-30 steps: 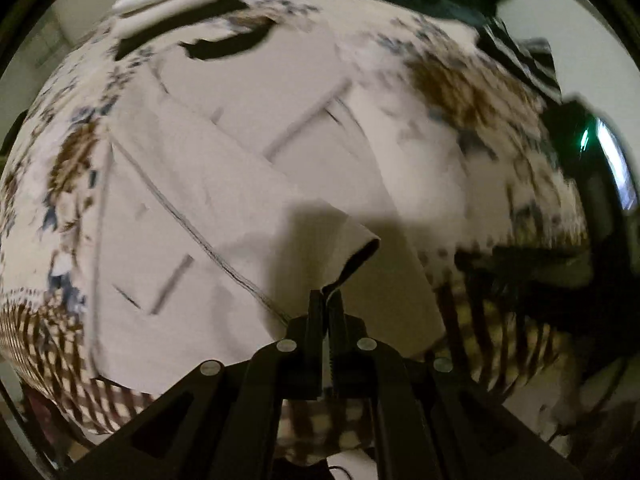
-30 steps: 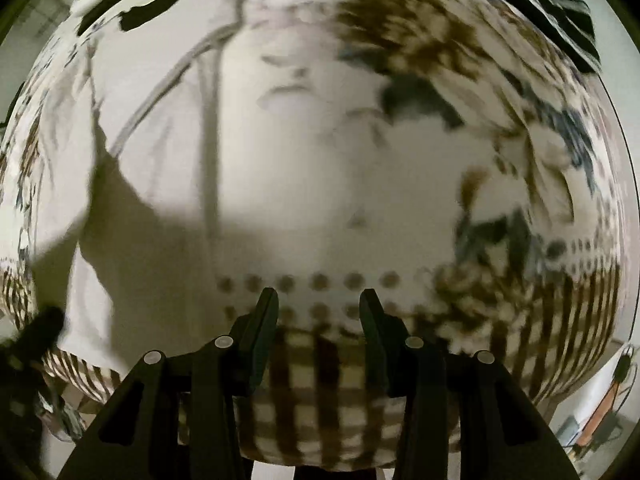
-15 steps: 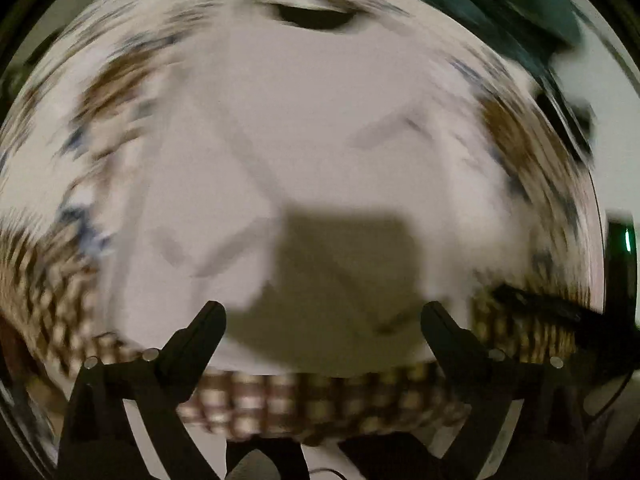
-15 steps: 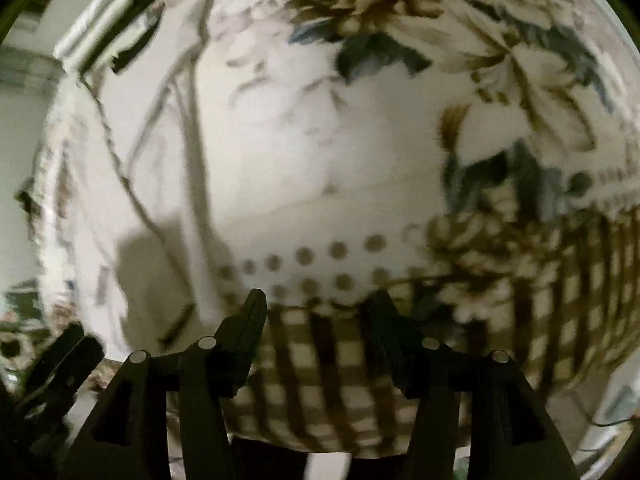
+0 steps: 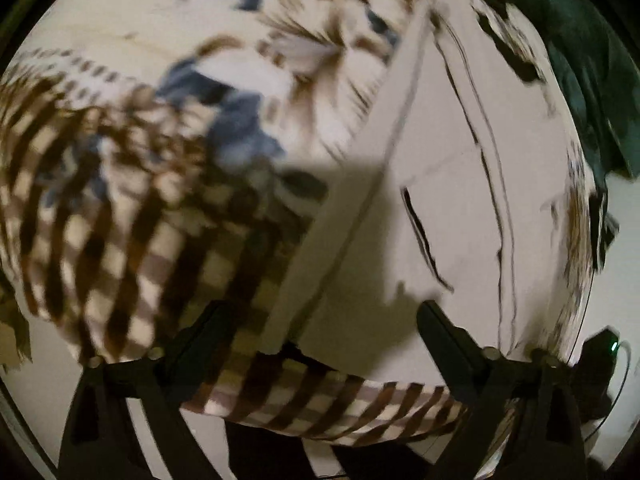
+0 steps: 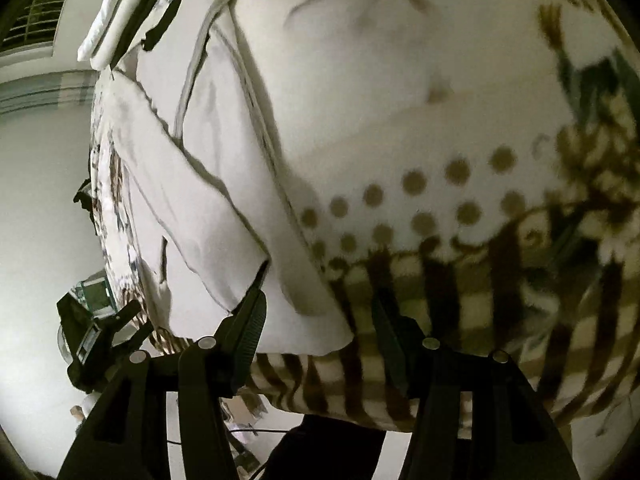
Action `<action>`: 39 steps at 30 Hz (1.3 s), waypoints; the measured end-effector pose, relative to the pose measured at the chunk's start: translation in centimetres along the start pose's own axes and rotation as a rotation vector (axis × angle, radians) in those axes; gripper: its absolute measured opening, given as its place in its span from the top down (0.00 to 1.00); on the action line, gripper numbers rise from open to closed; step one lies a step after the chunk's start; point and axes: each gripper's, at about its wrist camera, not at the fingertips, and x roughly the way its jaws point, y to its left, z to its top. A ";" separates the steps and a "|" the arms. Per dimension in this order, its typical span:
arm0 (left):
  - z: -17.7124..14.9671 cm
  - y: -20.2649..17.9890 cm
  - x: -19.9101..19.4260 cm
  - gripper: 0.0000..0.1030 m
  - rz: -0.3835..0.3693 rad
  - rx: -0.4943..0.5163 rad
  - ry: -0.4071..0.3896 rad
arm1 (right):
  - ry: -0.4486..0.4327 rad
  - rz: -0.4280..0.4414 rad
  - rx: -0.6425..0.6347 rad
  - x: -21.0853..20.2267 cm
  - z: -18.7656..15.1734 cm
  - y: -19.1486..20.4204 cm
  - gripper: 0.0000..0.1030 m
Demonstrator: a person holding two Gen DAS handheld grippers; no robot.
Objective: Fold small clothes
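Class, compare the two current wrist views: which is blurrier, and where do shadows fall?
Left wrist view: heavy motion smear across the patterned blanket, and a dark shadow on the white garment above the open left gripper. Right wrist view: sharper, dim room, soft shading on the cloth by the open right gripper.

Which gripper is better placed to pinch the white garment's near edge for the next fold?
Probably the right gripper: it is open, with the white garment's folded edge reaching its fingers.
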 end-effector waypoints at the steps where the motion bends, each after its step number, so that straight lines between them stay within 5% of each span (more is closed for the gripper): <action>1: -0.2 -0.4 0.4 0.37 0.001 0.016 0.005 | 0.003 -0.004 -0.003 0.6 0.1 0.6 0.45; 2: -0.5 -0.8 0.8 0.63 0.002 0.027 0.008 | 0.004 -0.009 -0.004 0.9 0.3 1.0 0.45; 4: -1.0 -1.4 0.8 0.95 0.003 0.045 -0.009 | -0.007 -0.003 0.000 1.5 0.4 1.8 0.45; 5: -1.2 -1.7 0.3 0.95 0.002 0.053 -0.032 | -0.017 0.014 0.007 1.2 0.2 1.7 0.49; 6: -1.2 -2.0 -0.1 0.95 0.001 0.056 -0.047 | -0.029 0.025 0.010 1.7 0.3 2.4 0.59; 7: -1.3 -2.3 -0.7 0.96 -0.005 0.054 -0.059 | -0.033 0.027 0.005 2.0 0.3 3.1 0.86; 8: -1.4 -2.3 -1.3 0.96 -0.012 0.045 -0.064 | -0.032 0.013 -0.005 1.9 0.3 3.7 0.94; 15: 1.5 -1.3 -5.9 0.96 -0.157 -0.098 -0.076 | -0.088 0.082 0.017 -1.6 1.7 6.4 0.95; 22: 13.6 -4.3 -3.6 0.95 -0.273 -0.162 -0.076 | -0.178 0.153 0.062 -3.7 10.7 9.4 0.95; 24: 17.5 -4.2 -2.1 0.92 -0.373 -0.207 -0.057 | -0.213 0.154 0.081 -3.5 14.6 10.1 0.95; 27: 21.5 -3.3 -2.4 0.79 -0.443 -0.268 -0.089 | -0.241 0.189 0.156 -3.7 19.0 10.1 0.83; 29: 22.2 -2.5 -4.2 0.53 -0.456 -0.267 -0.152 | -0.285 0.199 0.177 -5.0 19.8 10.2 0.44; 32: 21.9 -2.1 -5.9 0.41 -0.353 -0.189 -0.210 | -0.331 0.128 0.114 -6.5 19.3 10.4 0.40; 35: 21.1 -2.8 -4.5 0.41 -0.216 -0.066 -0.149 | -0.296 0.045 0.069 -5.5 18.9 10.1 0.40; 39: 21.1 -4.7 -1.5 0.42 -0.175 0.055 -0.084 | -0.249 0.012 0.044 -2.8 19.2 10.0 0.40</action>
